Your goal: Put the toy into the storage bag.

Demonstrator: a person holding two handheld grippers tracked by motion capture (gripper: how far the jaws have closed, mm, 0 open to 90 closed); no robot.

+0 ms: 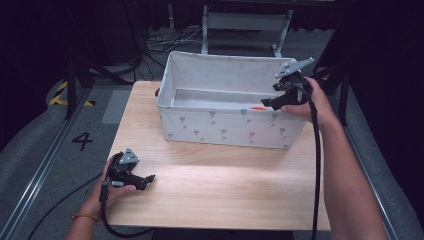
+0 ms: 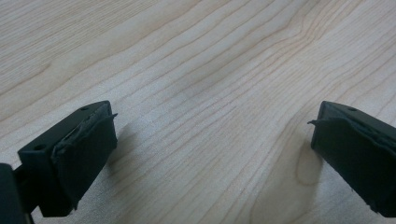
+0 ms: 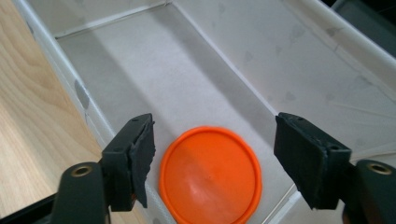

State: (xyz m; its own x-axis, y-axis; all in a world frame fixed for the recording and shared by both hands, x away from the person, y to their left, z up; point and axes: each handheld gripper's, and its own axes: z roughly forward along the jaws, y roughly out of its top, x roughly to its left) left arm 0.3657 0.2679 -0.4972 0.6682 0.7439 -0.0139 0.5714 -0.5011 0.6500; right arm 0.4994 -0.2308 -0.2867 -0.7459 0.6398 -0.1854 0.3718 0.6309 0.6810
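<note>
Placement looks complete: the orange disc (image 3: 210,175) lies flat on the floor of the white fabric bin (image 1: 220,127), directly below and between the spread jaws of the right gripper (image 3: 212,158), which pinch nothing. From above, that right gripper (image 1: 280,100) hangs over the bin's near right corner, and the disc (image 1: 258,108) is a thin orange sliver just beside its tips; whether it is a lid or a plate cannot be told at this angle. What seems left is for the hand to clear the bin. The left gripper (image 1: 142,181) rests on the table (image 1: 220,190) well short of the bin, jaws wide apart over bare wood, holding nothing.

Surface: pale wood-grain tabletop, unmarked ahead of the left gripper. Room: grey floor, dark curtains, loose cables and a metal frame beyond the bin.
</note>
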